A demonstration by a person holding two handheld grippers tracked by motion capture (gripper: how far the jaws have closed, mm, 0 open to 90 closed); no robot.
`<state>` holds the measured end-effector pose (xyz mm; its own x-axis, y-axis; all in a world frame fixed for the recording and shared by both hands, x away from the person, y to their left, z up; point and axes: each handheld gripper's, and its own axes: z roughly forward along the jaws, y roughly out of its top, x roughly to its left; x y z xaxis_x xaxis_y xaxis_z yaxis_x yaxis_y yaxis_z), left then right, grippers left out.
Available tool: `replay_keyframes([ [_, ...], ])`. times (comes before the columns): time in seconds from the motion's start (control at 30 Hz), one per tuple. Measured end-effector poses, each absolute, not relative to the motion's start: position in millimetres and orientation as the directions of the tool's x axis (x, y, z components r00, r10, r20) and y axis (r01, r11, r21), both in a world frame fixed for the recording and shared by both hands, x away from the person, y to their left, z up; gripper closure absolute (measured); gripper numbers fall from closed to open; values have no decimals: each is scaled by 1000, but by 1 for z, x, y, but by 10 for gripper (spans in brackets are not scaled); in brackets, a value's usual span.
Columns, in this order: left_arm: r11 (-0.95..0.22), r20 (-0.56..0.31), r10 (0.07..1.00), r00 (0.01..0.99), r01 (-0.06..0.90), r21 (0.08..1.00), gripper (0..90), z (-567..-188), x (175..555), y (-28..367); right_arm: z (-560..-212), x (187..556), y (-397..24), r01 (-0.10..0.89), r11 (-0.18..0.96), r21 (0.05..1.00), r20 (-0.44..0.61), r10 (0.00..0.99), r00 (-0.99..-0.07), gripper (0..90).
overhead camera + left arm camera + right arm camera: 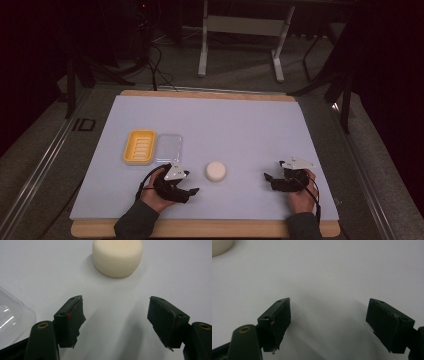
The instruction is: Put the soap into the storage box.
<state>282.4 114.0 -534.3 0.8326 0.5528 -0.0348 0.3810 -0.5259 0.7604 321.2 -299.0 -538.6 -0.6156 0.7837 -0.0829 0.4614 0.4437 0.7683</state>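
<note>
Both grippers rest on the table with jaws apart and empty, the left gripper [192,190] near a round white soap [215,170]. The right gripper [267,177] sits well apart. A clear lid [10,315], cut off at the frame edge, lies beside a yellow tray [139,147].

Both forearms come in from the near edge, each hand wrapped around a black two-jaw gripper. The left gripper [192,190] lies low, jaws parted with nothing between them. The right gripper [268,176], well apart from it, likewise stands open and empty.

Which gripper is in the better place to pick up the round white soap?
Left. The left gripper is close beside the soap, its open jaws facing it. The right gripper is farther away.
</note>
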Motion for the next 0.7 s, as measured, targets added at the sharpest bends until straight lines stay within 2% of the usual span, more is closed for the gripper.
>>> replay_keyframes([
  [0.27, -538, -26, 534, 845, 364, 760, 284, -529, 282, 109, -537, 316, -303, 427, 408, 807, -83, 794, -602, 194],
  [0.53, -569, 6, 519, 855, 341, 749, 260, -519, 288, 105, -537, 315, -300, 419, 431, 799, -113, 792, -600, 192],
  [0.7, -592, 33, 515, 856, 327, 737, 212, -514, 292, 100, -537, 315, -300, 417, 433, 799, -117, 793, -598, 191],
])
